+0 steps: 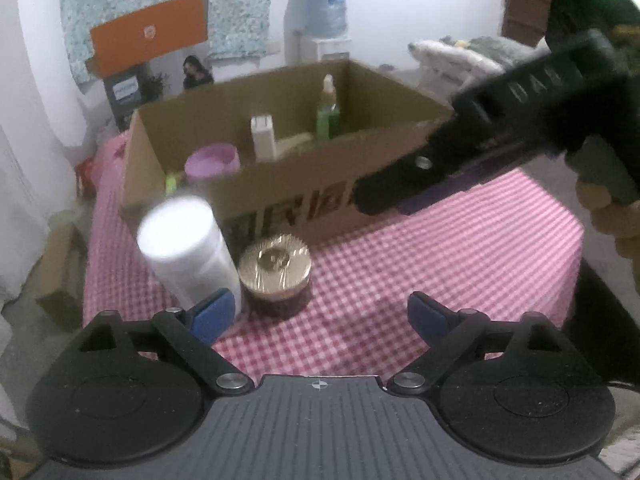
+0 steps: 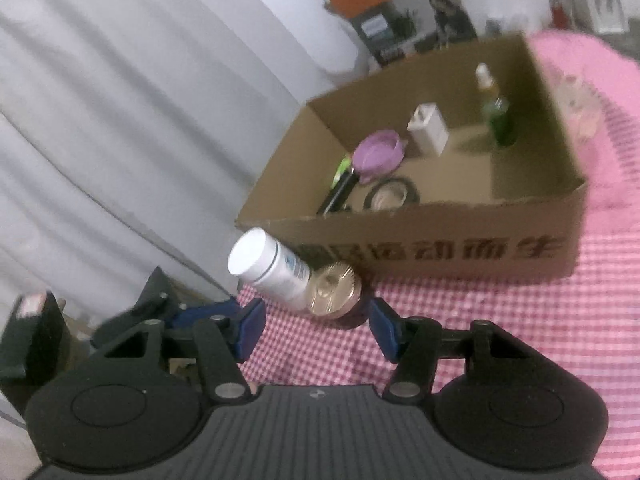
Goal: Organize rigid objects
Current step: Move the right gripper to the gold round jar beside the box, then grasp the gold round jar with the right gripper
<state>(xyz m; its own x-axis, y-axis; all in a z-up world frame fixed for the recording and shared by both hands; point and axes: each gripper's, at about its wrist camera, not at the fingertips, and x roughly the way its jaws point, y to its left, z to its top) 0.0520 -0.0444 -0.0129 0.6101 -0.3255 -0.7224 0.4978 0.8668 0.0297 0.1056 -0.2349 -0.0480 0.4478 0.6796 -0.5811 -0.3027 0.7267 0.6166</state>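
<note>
blue-padded left claw point(image 1: 322, 316) gapes released; smooth white cylindrical bottle point(image 1: 188, 252) touches its left pad, ribbed gold-lidded round jar point(image 1: 276, 268) just ahead. right claw point(image 2: 318, 326) likewise released.

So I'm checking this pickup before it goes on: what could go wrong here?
The white bottle and the gold-lidded jar stand close together, so closing on one may knock the other. The bottle is near the table edge and might fall. The right gripper and left gripper, both open, aim at the same spot and could collide.
</note>
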